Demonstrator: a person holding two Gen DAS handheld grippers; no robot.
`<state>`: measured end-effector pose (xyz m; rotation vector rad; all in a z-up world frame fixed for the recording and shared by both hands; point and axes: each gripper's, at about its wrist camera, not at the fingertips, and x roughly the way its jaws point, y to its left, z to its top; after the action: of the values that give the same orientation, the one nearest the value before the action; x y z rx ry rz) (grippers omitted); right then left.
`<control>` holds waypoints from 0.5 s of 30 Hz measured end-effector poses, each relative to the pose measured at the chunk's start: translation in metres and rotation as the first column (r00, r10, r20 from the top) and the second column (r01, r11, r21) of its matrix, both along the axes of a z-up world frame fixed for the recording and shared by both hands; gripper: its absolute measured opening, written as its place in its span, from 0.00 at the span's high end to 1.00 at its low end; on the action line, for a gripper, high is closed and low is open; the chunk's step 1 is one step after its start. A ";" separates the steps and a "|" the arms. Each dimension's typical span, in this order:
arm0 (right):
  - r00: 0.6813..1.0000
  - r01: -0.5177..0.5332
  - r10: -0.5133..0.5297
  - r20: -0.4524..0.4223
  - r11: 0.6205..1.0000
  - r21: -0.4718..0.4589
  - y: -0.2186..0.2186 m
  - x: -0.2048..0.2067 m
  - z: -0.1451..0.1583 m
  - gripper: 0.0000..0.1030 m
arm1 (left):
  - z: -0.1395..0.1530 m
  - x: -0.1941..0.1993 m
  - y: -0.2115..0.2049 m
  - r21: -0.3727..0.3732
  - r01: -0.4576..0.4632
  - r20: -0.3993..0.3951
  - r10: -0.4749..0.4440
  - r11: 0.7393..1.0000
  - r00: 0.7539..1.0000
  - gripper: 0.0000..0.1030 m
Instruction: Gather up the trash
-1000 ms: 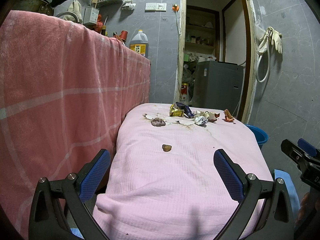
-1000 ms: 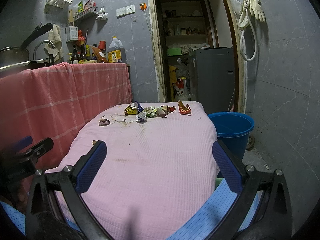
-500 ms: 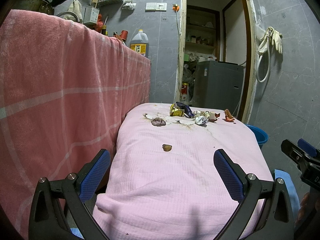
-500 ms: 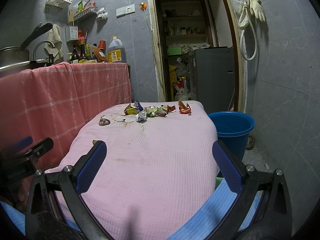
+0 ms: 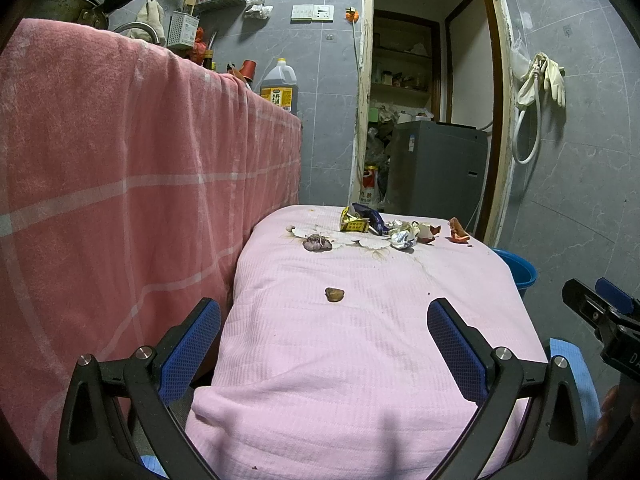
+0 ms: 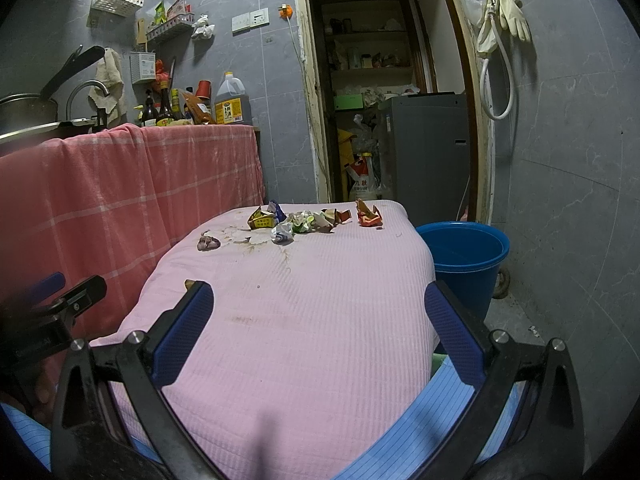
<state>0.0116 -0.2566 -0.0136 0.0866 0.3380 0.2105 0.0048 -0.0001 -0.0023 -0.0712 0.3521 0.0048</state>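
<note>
- We find nothing changed over the last second: the left gripper [image 5: 324,320] and right gripper [image 6: 319,308] stay at the near edge, fingers spread wide, holding nothing. Collection has not begun.
- The trash [image 6: 316,222] lies along the far edge of the pink-covered bench [image 6: 320,320]; a brown scrap [image 5: 334,294] sits nearer, alone.
- A blue bucket [image 6: 464,260] stands on the floor right of the bench, a pink checked cloth [image 5: 120,184] hangs left, and a doorway lies beyond.
</note>
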 end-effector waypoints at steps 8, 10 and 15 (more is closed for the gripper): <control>1.000 0.000 0.000 0.000 1.000 0.002 0.000 0.001 -0.001 0.00 | 0.000 0.000 0.000 0.000 -0.001 -0.001 0.001 1.000 1.000 0.02; 1.000 0.000 0.000 0.000 1.000 0.001 0.000 0.001 -0.001 0.00 | 0.000 0.000 0.000 0.000 0.000 -0.001 0.000 1.000 1.000 0.02; 1.000 -0.003 0.003 -0.001 1.000 0.003 -0.002 0.001 -0.002 0.00 | -0.001 0.000 0.001 0.001 -0.002 -0.003 0.002 1.000 1.000 0.02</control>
<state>0.0130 -0.2589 -0.0152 0.0895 0.3391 0.2137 0.0048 0.0004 -0.0031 -0.0710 0.3550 0.0066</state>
